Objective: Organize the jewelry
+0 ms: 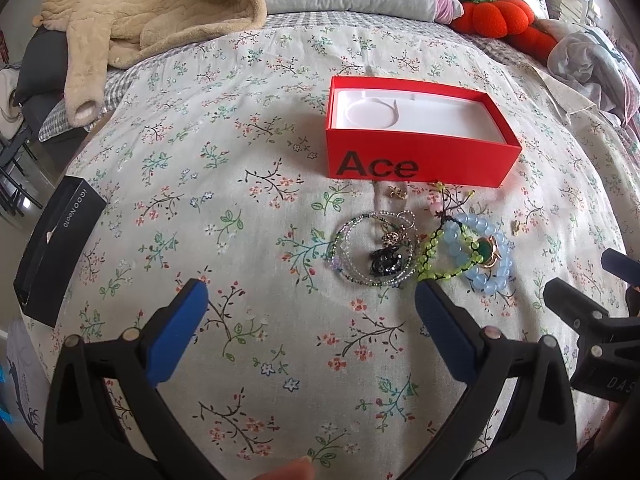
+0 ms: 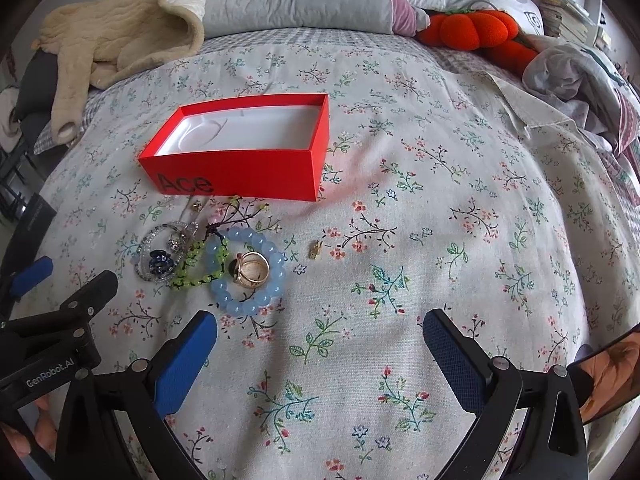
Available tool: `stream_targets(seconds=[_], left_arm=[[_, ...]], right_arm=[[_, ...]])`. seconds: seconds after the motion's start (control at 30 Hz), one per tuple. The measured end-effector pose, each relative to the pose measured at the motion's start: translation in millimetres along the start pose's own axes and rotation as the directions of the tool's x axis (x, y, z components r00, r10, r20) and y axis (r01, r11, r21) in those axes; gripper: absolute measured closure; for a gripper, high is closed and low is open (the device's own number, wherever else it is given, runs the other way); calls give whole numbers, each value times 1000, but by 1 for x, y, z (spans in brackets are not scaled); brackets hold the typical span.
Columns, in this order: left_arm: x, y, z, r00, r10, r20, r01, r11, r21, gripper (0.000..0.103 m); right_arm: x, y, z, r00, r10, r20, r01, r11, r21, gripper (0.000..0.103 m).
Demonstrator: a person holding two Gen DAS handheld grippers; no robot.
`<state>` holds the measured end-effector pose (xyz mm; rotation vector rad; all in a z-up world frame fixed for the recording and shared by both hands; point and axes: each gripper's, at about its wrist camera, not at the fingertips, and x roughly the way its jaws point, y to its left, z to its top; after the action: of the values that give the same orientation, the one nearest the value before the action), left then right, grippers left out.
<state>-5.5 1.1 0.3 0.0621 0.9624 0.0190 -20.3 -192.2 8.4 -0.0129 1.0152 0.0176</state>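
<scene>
A red box (image 1: 420, 160) marked "Ace" sat open at the upper middle of the left view, on a floral bedspread (image 1: 240, 208). Just below it lay the jewelry: a blue bead bracelet (image 2: 276, 276) around a gold ring (image 2: 252, 267), a green bead bracelet (image 2: 188, 264) and a clear bead bracelet (image 2: 146, 248). The left gripper (image 1: 311, 294) and the right gripper (image 2: 320, 326) both hung with jaws wide apart, holding nothing.
</scene>
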Motion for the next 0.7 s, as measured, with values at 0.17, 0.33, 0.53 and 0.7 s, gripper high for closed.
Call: stream_targets(seconds=[0.17,0.33,0.53,0.7], left_arm=[[0,2,1,1000,2,5,-2,1000,1,0],[-1,2,0,1000,-1,4,1,1000,0,0],[-2,2,1,1000,-3,9,3,1000,1,0],[-3,3,1,1000,-11,10,11,1000,-3,0]], right_arm=[[0,0,-1,1000,1,-6,-1,1000,1,0],[1,2,-1,1000,-3,-7,3,1000,-1,0],[3,1,-1,1000,-7,-11,7,1000,4,0],[3,0,-1,1000,-7,-12,7,1000,2,0]])
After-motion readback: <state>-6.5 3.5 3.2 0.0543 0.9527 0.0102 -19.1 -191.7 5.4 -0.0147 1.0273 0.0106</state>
